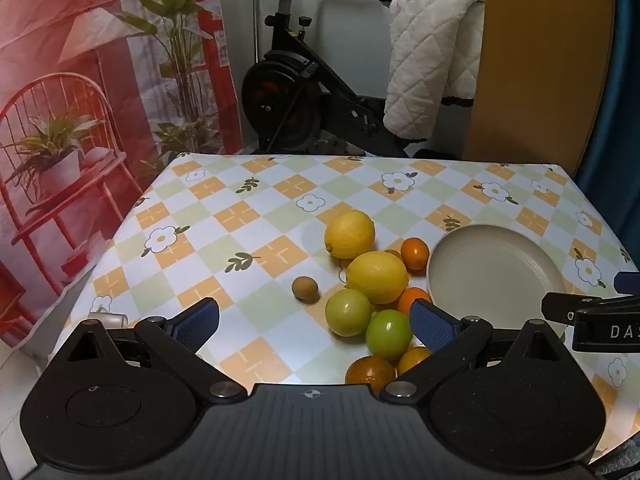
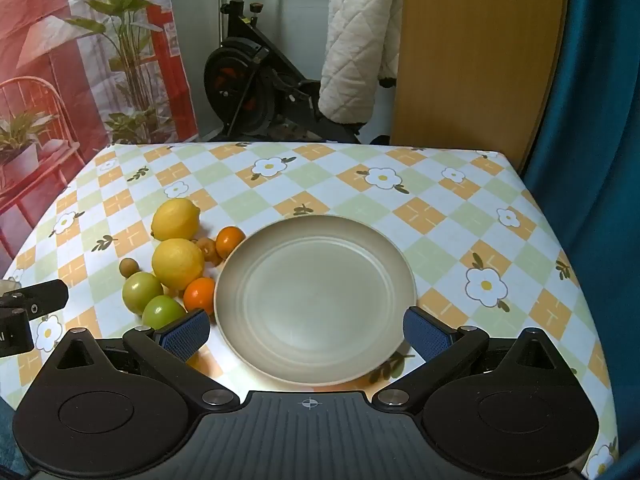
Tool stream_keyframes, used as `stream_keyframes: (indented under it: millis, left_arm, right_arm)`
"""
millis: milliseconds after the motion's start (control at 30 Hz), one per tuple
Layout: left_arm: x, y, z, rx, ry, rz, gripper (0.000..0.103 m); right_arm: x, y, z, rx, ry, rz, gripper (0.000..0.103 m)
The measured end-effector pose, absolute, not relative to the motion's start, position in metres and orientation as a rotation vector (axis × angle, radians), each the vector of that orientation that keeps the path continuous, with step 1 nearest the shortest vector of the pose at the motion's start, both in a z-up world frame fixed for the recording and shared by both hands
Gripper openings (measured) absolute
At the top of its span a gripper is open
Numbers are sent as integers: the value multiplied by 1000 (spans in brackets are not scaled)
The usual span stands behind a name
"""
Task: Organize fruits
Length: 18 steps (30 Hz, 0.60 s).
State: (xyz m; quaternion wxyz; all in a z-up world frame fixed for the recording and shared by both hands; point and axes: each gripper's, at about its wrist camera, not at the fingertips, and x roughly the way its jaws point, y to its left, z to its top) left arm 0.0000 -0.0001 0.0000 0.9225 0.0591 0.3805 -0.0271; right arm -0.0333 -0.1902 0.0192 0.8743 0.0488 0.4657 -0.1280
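Left gripper: The left gripper (image 1: 314, 326) is wide open and holds nothing. It hangs low in the left view, with the fruit pile just ahead of its right finger.
Right gripper: The right gripper (image 2: 306, 332) is wide open too, with nothing in it. The plate (image 2: 240, 320) fills the middle of the right view, between its blue pads (image 2: 186, 334).
Fruit: All the fruit sits on the table (image 1: 248, 216), in a bunch just left of the plate. None is in the plate yet.
Step now: It looks like the very start. The first fruit has to be picked and put in the plate.
How to do it well: The near green fruit (image 1: 388, 334) is closest to the left gripper, so it seems a good first pick. The pads should close gently around its middle. Round fruit rolls, so a slow move is safer, and a bump could push the others away.
Lemons: Two yellow lemons (image 1: 376, 277), big, egg shaped, a bit bumpy.
Green fruit: Two, round, smooth and shiny.
Oranges: Small orange fruits (image 1: 415, 253), round and glossy.
Brown fruit: One tiny brown ball (image 1: 305, 288), dull, sitting a little apart on the left of the pile.
Plate: Cream colored, round, smooth, with ring lines inside.
Table cover: Flat, shiny, with orange and green squares and white flowers.
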Motion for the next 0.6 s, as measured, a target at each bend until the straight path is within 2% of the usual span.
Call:
stream_keyframes:
  millis: [600]
  left_arm:
    - [-1,1,1,132,762,-26,102]
  right_arm:
    - [-34,-191,20,101,967,-269,102]
